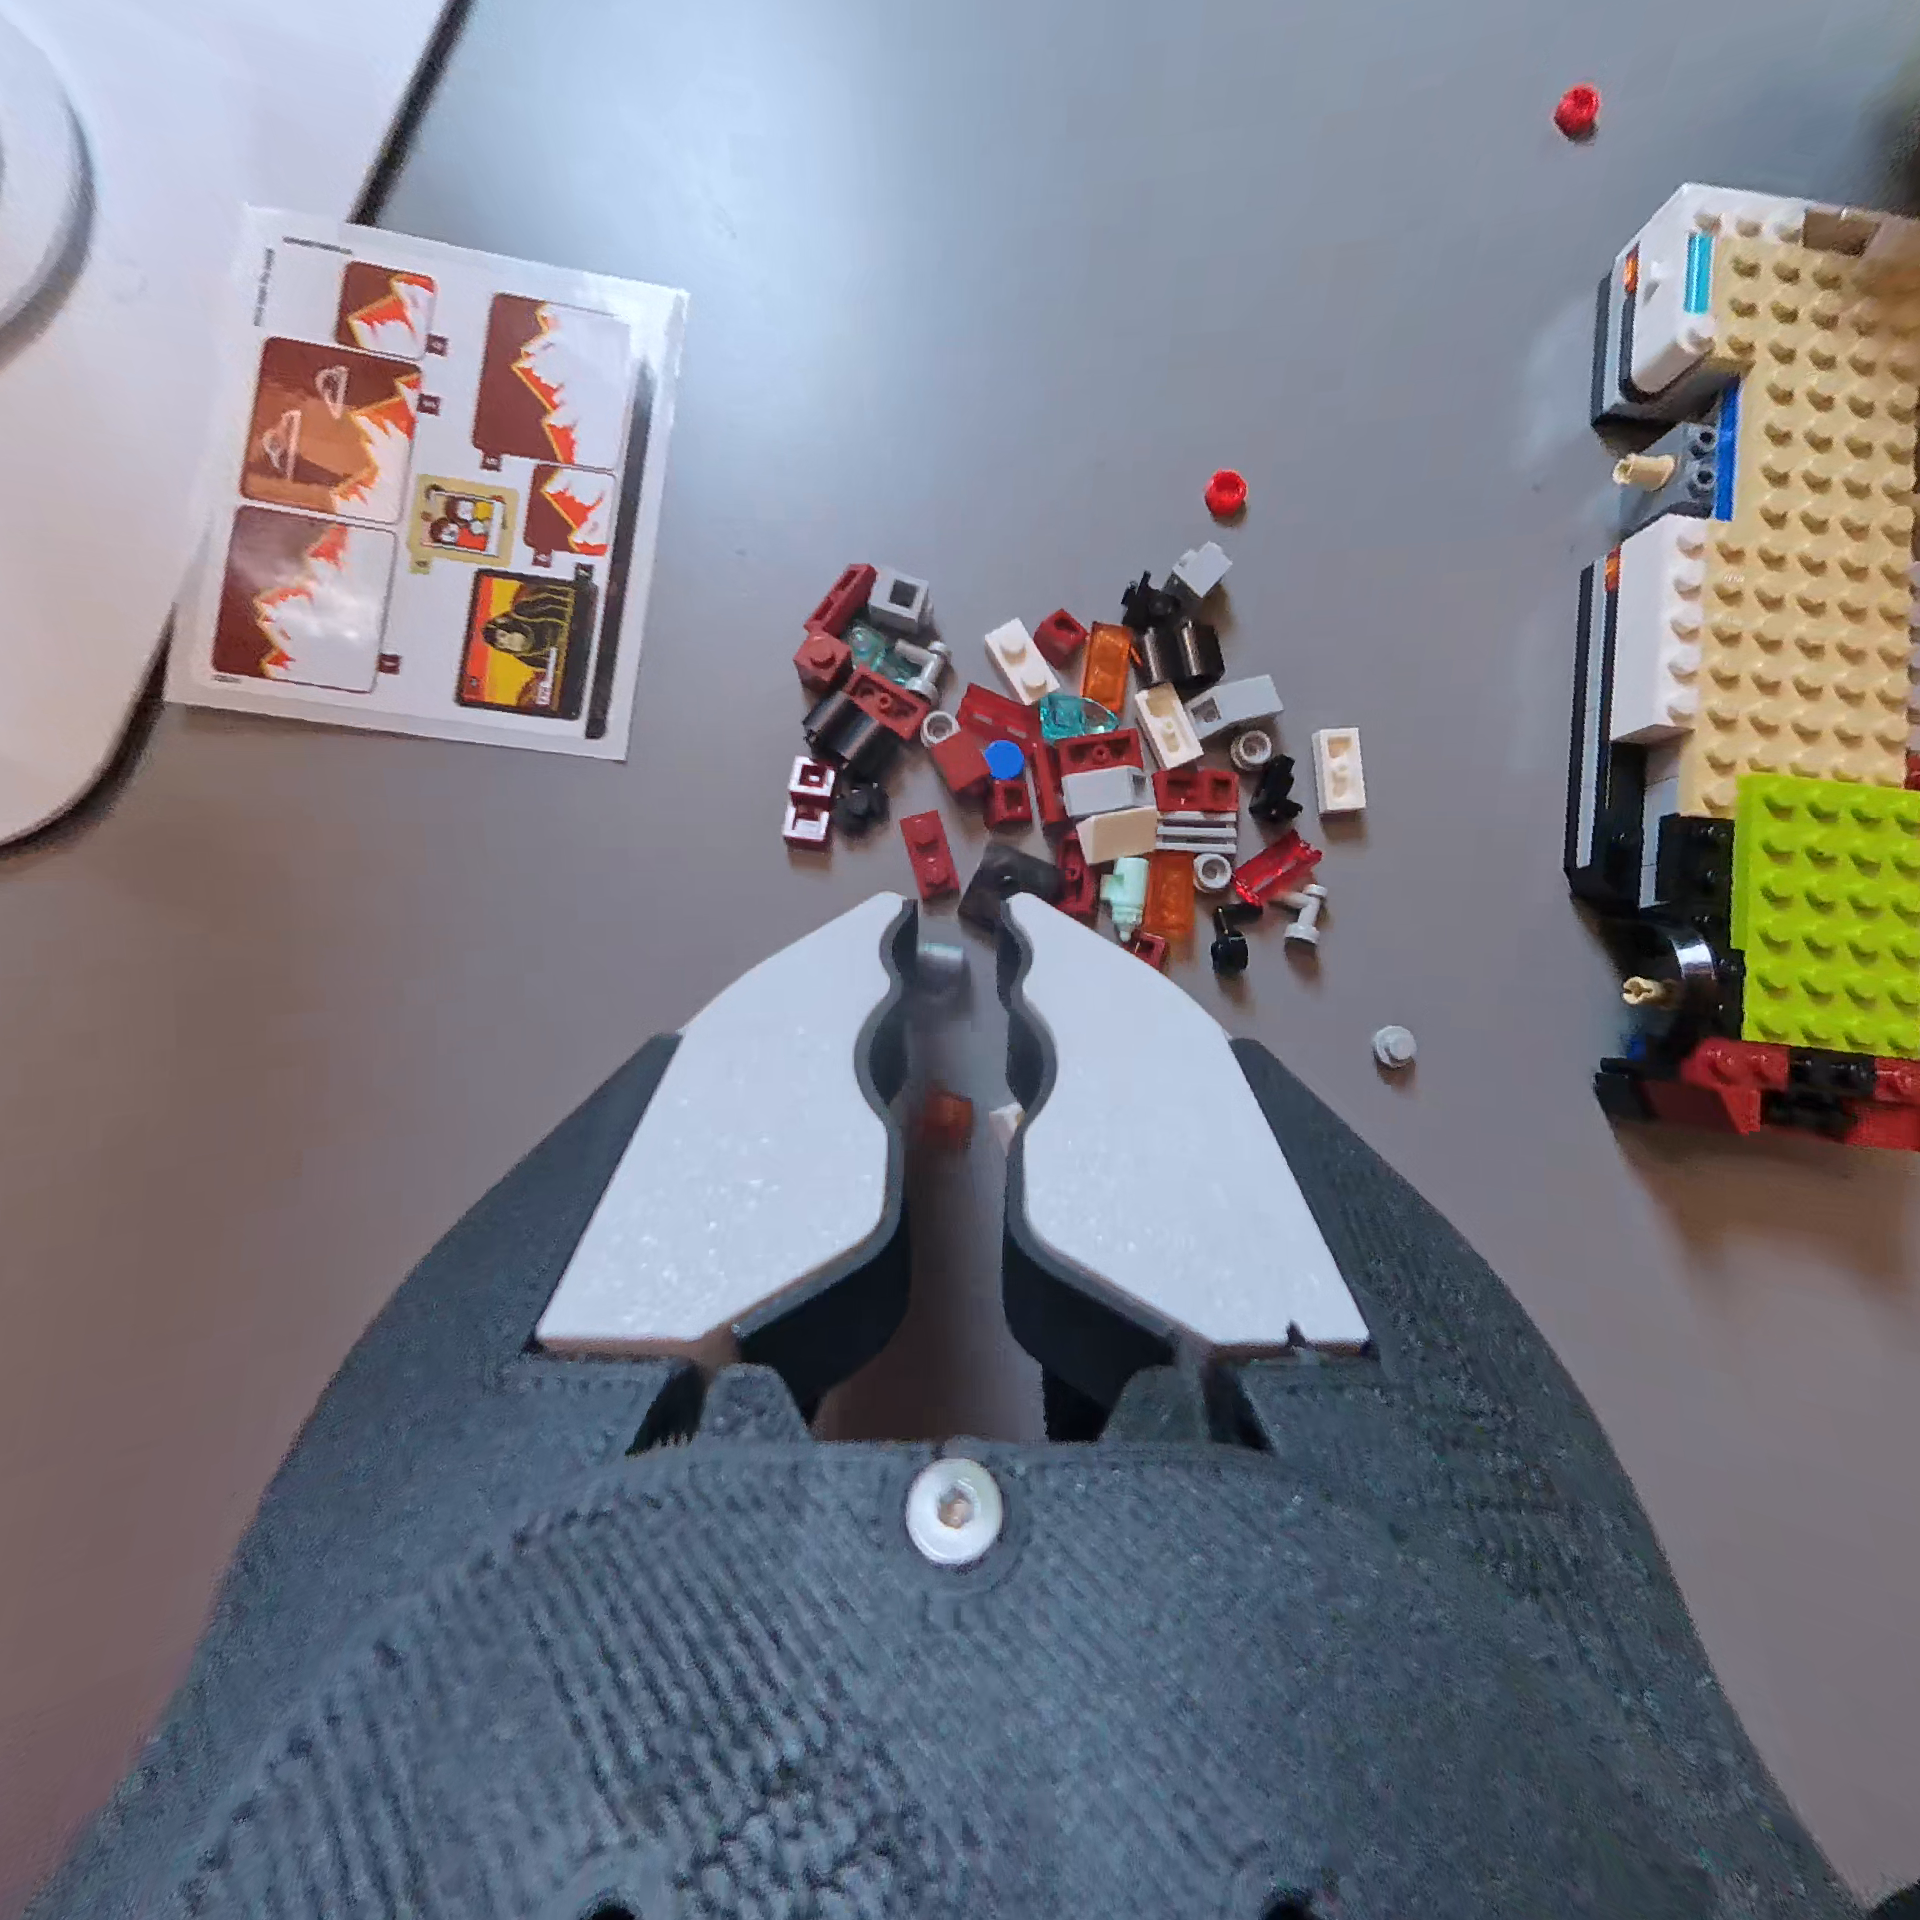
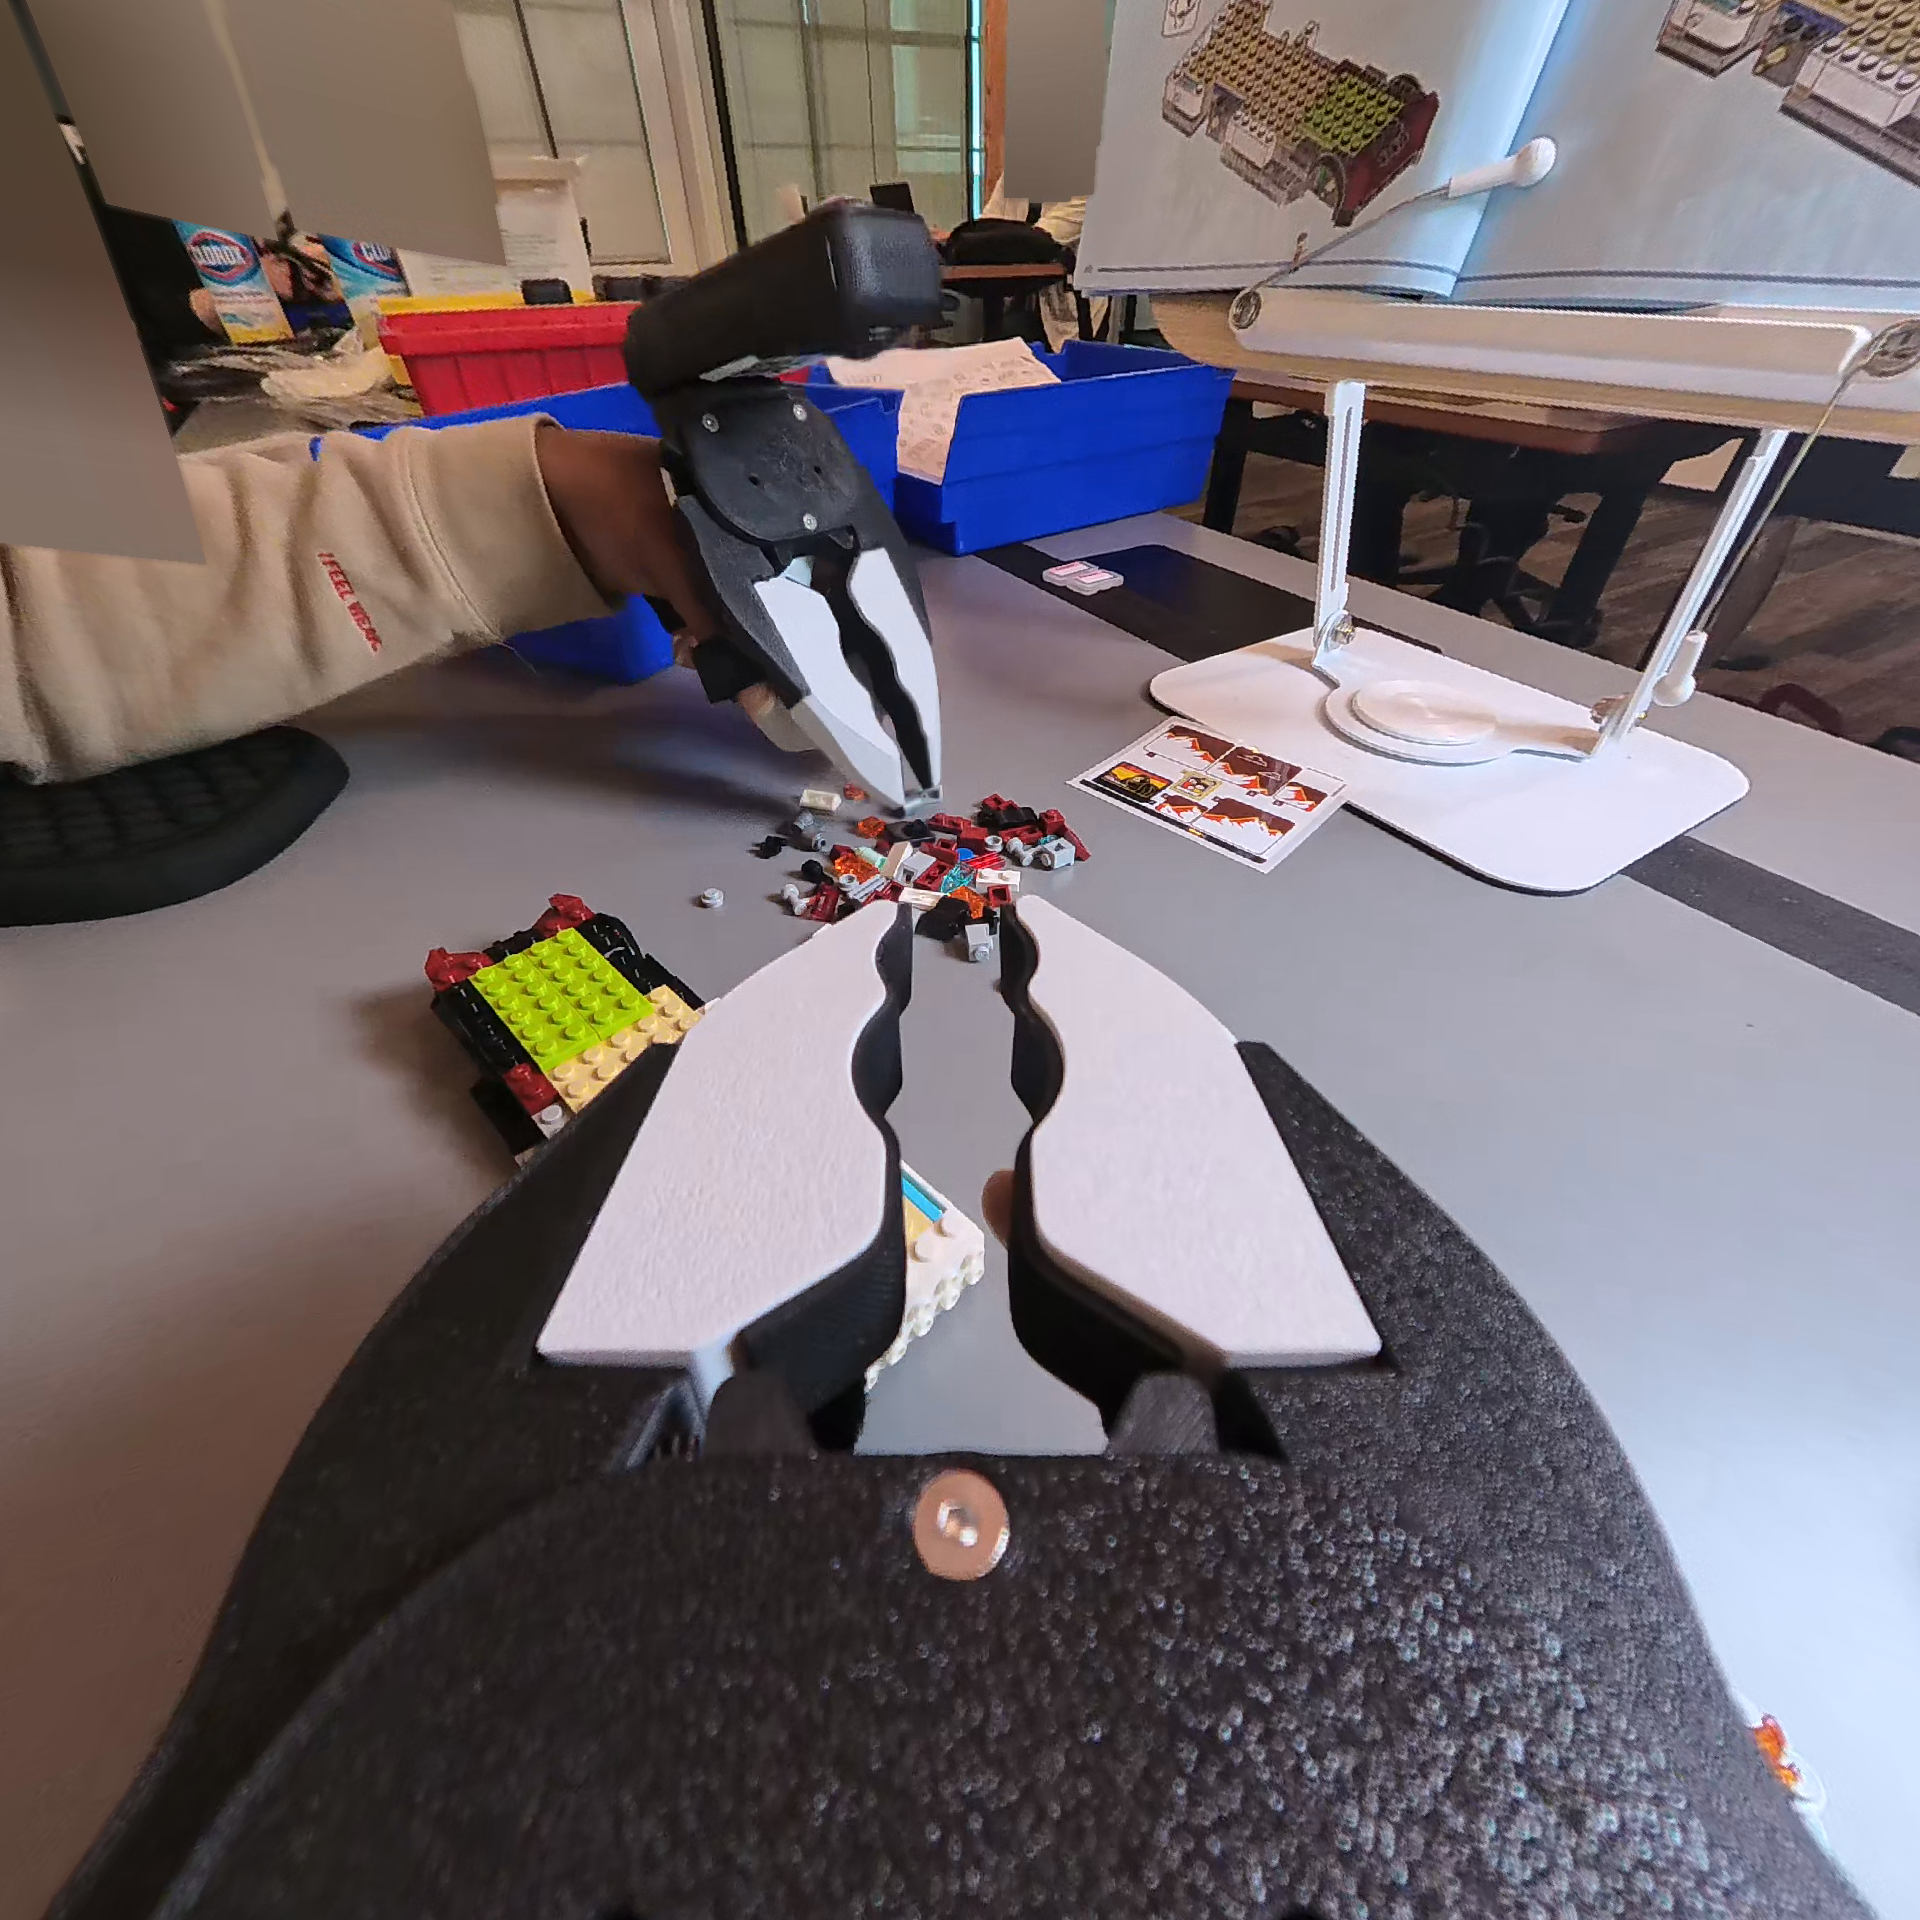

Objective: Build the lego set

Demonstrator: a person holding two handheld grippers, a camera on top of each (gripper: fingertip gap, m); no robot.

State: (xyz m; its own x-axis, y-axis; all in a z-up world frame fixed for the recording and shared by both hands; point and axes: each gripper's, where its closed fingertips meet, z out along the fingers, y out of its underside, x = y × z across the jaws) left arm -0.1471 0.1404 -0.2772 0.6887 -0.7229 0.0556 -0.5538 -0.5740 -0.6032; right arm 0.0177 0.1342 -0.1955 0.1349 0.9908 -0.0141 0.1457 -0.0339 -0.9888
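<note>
My left gripper point(image 1: 961, 914) stands at the near edge of a pile of small loose bricks point(image 1: 1081, 758), dark red, grey, white, black and orange. It is shut on a small grey piece point(image 1: 940, 968) at its fingertips. The right wrist view shows that gripper point(image 2: 914, 790) tip-down at the far side of the pile point(image 2: 925, 857), the grey piece point(image 2: 920, 800) pinched just above the table. My right gripper point(image 2: 956, 914) is open and empty. It hovers at the near side of the pile, above a partly built brick model point(image 2: 561, 1008).
The model point(image 1: 1787, 623) has tan and lime plates with white and black sides. A sticker sheet point(image 1: 436, 478) lies left of the pile by a white stand base point(image 2: 1455, 748) holding an instruction booklet point(image 2: 1455, 135). Two red round studs point(image 1: 1226, 490) and a grey stud point(image 1: 1392, 1044) lie loose. Blue bins point(image 2: 1060, 447) stand behind. My right fingertips sit around 20 cm from my left ones.
</note>
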